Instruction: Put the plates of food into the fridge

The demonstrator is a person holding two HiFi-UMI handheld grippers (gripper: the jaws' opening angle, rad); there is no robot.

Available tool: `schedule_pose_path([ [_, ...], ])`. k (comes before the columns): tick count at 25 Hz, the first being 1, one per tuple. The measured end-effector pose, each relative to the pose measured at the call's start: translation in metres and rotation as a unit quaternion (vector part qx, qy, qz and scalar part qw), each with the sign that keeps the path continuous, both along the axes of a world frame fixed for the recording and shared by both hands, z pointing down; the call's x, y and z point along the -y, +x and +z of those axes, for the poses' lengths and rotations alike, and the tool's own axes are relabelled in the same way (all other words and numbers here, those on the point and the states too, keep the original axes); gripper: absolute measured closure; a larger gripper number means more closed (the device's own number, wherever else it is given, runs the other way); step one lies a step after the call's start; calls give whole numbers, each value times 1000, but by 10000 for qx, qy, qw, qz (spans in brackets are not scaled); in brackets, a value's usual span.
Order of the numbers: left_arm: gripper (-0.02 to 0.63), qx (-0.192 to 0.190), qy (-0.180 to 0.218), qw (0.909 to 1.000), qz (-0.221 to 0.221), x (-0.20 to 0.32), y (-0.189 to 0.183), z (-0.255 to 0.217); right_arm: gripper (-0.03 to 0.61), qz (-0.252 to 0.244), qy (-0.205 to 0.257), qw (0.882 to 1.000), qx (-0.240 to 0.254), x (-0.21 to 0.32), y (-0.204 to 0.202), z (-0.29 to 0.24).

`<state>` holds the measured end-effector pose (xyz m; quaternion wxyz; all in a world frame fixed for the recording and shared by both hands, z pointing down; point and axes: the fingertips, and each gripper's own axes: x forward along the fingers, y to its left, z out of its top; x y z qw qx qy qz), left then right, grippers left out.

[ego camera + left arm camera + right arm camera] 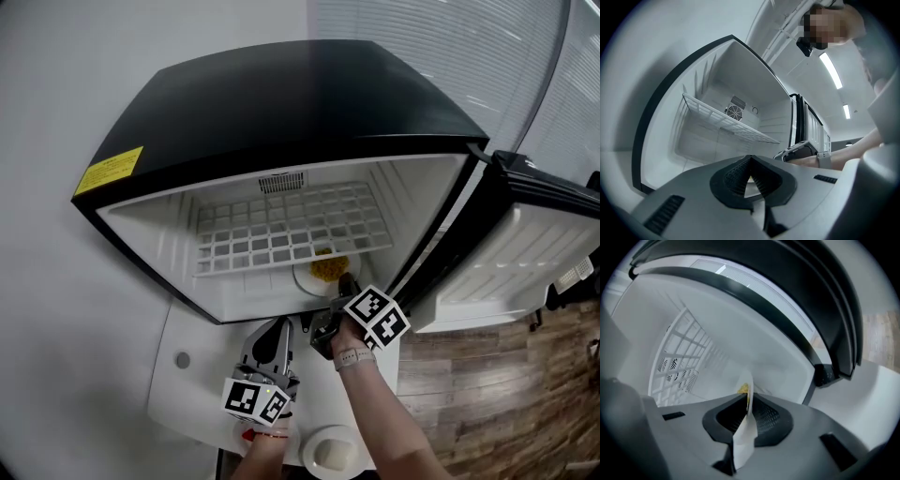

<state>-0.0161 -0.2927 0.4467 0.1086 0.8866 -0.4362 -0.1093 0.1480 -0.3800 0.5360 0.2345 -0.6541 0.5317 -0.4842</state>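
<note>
Closest to the head camera, a second white plate (pixel 333 452) sits on the white table (pixel 187 375), between the person's two forearms. Just above it the left gripper (pixel 279 326) hovers over the table before the open black mini fridge (pixel 281 103), its jaws drawn together on nothing. The right gripper (pixel 345 283) reaches into the fridge, its jaws clamped on the rim of a white plate (pixel 319 274) of yellow food (pixel 328 267). That plate lies low in the compartment, beneath the white wire shelf (pixel 291 230) and toward its right side. In the right gripper view the plate's edge (pixel 744 432) stands pinched between the pads. The fridge door (pixel 525 253) hangs wide open at right, over wooden flooring (pixel 497 394).
</note>
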Motion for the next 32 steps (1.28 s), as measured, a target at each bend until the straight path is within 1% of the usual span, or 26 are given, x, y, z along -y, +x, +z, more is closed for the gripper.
schedule_pose_path([
  [3,607,-39,5,10000,3,1,0,1,561,-131,-125,9993,-340,4,3,1],
  [6,607,-22,-3,10000,4,3,0,2,561,-303,-107,9974,-637,10,4,-3],
  [13,607,-39,-40,10000,31,4,2,4,541,-549,-309,9907,-1207,17,7,-4],
  [17,607,-97,-34,9999,36,4,0,3,527,-670,-481,9828,-1655,20,11,-4],
  [19,607,-123,-28,9999,35,5,-2,2,507,-721,-553,9776,-1899,21,13,-3],
  [27,607,-112,-44,9999,19,6,-4,4,505,-888,-672,9650,-2376,22,15,0],
  [32,607,-55,-104,9999,-110,11,-10,10,490,-990,-670,9575,-2625,19,15,1],
])
